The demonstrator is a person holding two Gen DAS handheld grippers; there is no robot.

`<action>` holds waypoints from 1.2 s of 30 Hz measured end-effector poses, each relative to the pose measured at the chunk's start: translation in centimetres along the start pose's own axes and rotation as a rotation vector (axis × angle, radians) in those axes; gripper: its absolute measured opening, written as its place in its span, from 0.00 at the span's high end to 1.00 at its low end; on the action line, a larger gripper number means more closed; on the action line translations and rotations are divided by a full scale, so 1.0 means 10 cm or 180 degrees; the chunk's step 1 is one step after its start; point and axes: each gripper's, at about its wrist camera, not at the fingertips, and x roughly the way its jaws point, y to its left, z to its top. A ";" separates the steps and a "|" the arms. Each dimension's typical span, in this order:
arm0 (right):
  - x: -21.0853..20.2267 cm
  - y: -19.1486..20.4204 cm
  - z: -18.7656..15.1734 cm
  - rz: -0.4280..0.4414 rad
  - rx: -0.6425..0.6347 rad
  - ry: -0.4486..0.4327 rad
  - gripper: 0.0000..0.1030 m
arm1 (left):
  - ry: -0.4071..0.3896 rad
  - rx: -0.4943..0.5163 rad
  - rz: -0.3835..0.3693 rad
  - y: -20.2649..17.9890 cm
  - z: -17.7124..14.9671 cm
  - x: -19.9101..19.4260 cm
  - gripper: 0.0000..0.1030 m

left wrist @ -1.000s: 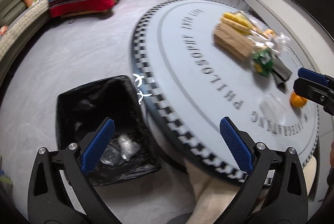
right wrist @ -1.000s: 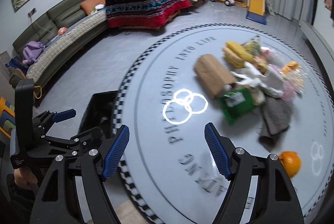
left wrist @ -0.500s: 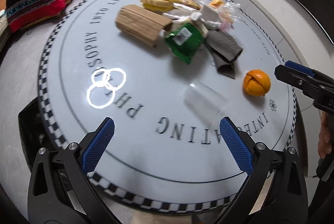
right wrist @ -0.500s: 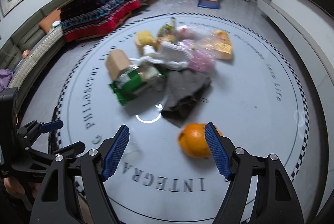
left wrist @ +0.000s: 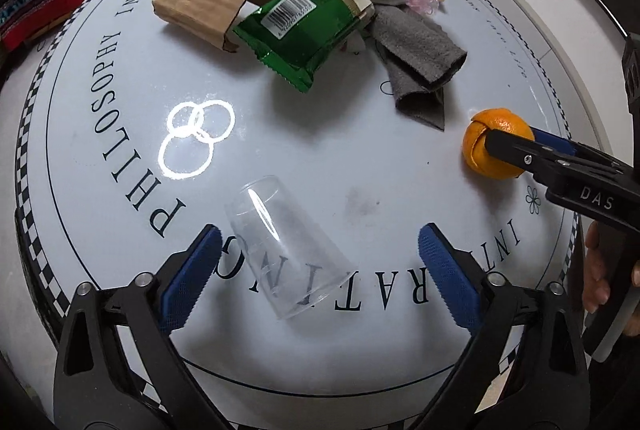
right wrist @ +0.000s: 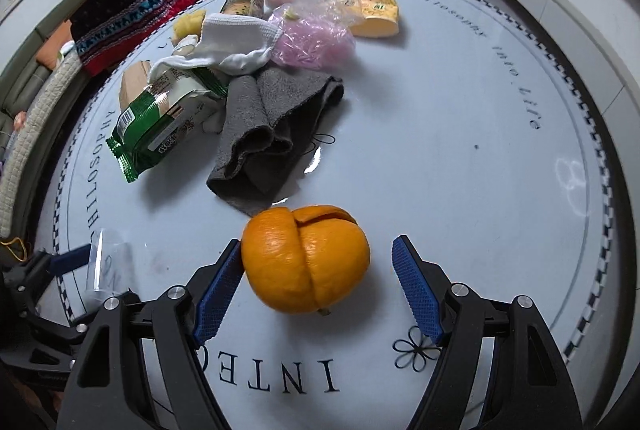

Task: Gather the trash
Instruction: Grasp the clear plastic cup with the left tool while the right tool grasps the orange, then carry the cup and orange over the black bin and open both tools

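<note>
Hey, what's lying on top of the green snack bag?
A white glove drapes over the green snack bag's far end. Whatever lies beneath the bag is hidden.

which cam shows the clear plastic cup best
The left wrist view: the clear plastic cup lies on its side, whole, between the left gripper fingers. The right wrist view catches only part of it at its left edge.

Cup: lies on its side on the counter, between the left gripper fingers.
Orange peel: on the counter, between the right gripper fingers.
Cloth: behind the peel.
Snack packet: left of the cloth.
</note>
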 end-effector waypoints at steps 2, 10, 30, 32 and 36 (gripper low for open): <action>0.02 -0.01 -0.01 0.0082 0.0007 0.0033 0.28 | -0.0023 0.0053 0.0053 -0.01 -0.03 0.01 0.25; -0.03 0.00 -0.04 0.0250 0.0172 0.0078 0.51 | -0.0159 -0.0024 -0.0003 0.18 -0.10 -0.09 0.60; -0.45 0.85 0.03 0.0320 -0.0135 -0.0093 0.54 | -0.0618 -0.0179 -0.0129 0.69 -0.15 -0.65 0.61; -0.45 0.98 0.05 0.0333 -0.0200 -0.0087 0.53 | -0.0658 -0.0230 -0.0115 0.79 -0.17 -0.69 0.61; -0.42 1.28 0.06 0.0403 -0.0337 -0.0052 0.53 | -0.0711 -0.0341 -0.0084 1.03 -0.25 -0.78 0.61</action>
